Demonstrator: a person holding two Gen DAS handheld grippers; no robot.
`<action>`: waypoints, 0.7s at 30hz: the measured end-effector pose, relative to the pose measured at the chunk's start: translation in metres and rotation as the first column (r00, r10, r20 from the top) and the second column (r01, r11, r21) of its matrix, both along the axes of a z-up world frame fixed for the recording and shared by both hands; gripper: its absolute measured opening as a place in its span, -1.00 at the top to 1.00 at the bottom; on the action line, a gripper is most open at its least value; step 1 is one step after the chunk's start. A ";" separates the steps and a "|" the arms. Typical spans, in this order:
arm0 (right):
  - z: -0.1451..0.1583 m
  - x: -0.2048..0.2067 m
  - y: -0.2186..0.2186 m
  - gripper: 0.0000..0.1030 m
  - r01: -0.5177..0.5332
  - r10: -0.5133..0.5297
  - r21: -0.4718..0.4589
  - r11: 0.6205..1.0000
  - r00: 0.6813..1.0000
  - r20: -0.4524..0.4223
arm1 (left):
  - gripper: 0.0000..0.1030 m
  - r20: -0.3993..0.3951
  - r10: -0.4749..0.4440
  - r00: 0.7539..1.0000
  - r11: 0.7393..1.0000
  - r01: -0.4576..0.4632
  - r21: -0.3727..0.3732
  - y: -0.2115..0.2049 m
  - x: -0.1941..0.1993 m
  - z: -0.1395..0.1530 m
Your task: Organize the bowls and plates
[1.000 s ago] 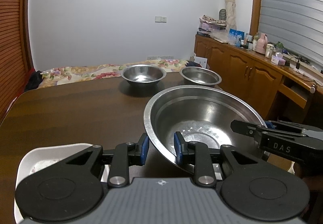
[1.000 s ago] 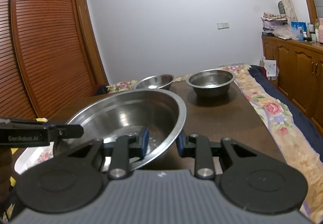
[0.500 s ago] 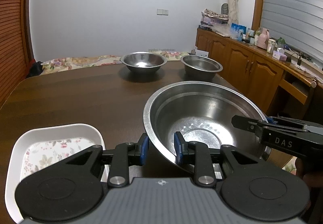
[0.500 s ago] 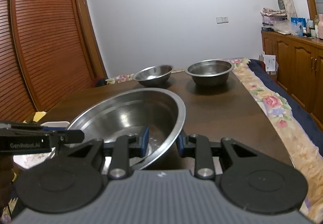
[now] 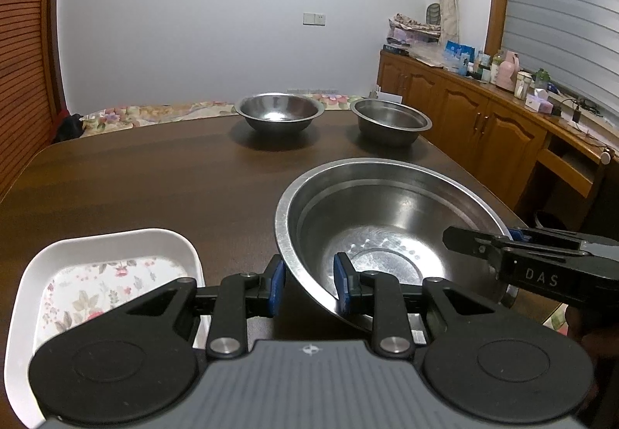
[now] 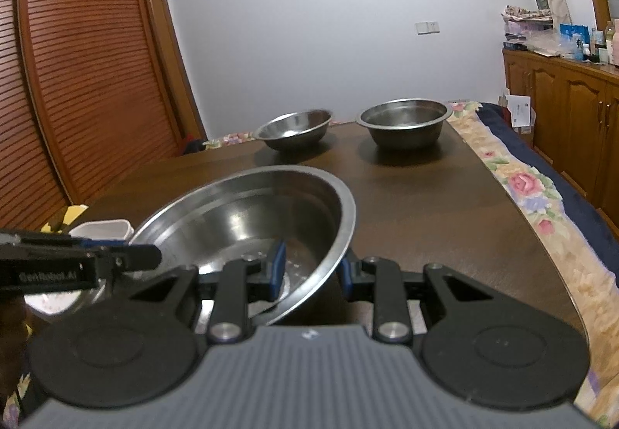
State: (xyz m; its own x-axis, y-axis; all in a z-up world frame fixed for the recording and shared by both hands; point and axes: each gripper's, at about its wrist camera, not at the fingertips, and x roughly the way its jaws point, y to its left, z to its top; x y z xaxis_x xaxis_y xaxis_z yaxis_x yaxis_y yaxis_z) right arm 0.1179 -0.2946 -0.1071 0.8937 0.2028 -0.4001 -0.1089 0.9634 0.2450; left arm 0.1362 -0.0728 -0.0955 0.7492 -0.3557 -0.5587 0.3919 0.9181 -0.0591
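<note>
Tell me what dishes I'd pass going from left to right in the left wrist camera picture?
White flowered plate → round-sided steel bowl far back → big steel bowl up close, in both grippers → straight-sided steel bowl far back.

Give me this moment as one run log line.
left gripper: straddles large steel bowl rim | right gripper: straddles opposite rim | white tray: beside bowl

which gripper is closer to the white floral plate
Left. The left gripper grips the big bowl rim right beside the white plate; the right gripper holds the bowl's opposite rim.
</note>
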 end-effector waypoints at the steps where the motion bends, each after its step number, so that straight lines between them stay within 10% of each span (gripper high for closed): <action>1: 0.000 0.000 0.000 0.42 -0.001 0.001 0.000 1.000 1.000 0.000 | 0.43 0.000 0.001 1.000 1.000 -0.001 -0.001 0.000 0.000 0.000; 21: 0.015 -0.001 -0.012 0.04 0.045 -0.045 -0.026 0.999 0.999 0.013 | 0.30 0.013 0.047 0.999 0.999 -0.047 0.000 0.011 -0.001 0.024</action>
